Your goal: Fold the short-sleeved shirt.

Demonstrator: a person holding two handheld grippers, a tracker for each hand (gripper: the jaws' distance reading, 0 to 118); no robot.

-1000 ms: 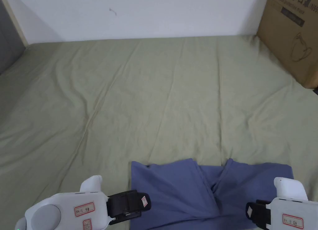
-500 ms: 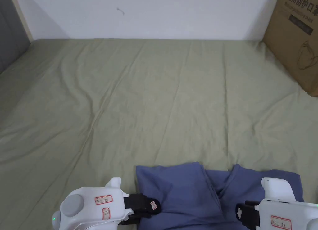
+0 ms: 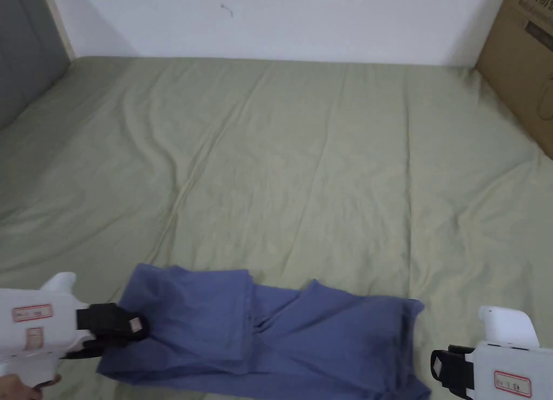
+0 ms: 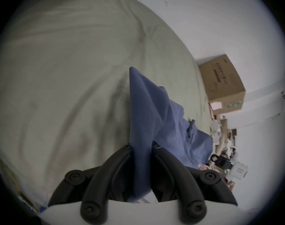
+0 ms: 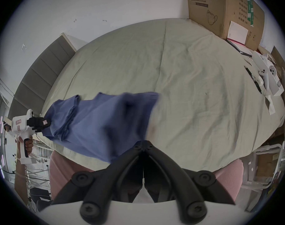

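Lying across the near edge of the green bed sheet (image 3: 302,163), the blue short-sleeved shirt (image 3: 281,336) stretches sideways, partly folded, with layered panels meeting in creases around its middle; its left end is pulled into a raised point where the left gripper (image 3: 125,331) grips it. In the left gripper view the 2 black jaws of that gripper stand close on either side of a ridge of the shirt's cloth, both pressing on it, and the cloth runs away from them toward the far end of the shirt (image 4: 162,114); the white body of this gripper sits just left of the shirt in the head view, with a hand (image 3: 19,387) under it at the frame's bottom corner.

The right gripper (image 3: 440,366) sits just beside the shirt's right end; in the right gripper view its 2 jaws meet tip to tip with nothing between them, and the shirt's blurred right edge (image 5: 106,123) hangs just to the left of the tips, apart from them, so this gripper is closed on nothing. That view also shows the left gripper (image 5: 46,123) at the shirt's far end, held by a hand (image 5: 28,145) around its grip.

Relative to the shirt, a brown cardboard box (image 3: 526,55) stands well apart at the far right corner of the sheet, against the white wall (image 3: 281,18); a grey padded headboard (image 3: 24,66) rises at the far left. In the right gripper view, pink clothing (image 5: 227,179) of the person shows below the sheet's near edge, and white controllers (image 5: 266,76) and a pen (image 5: 252,79) lie on the sheet far right of the shirt.
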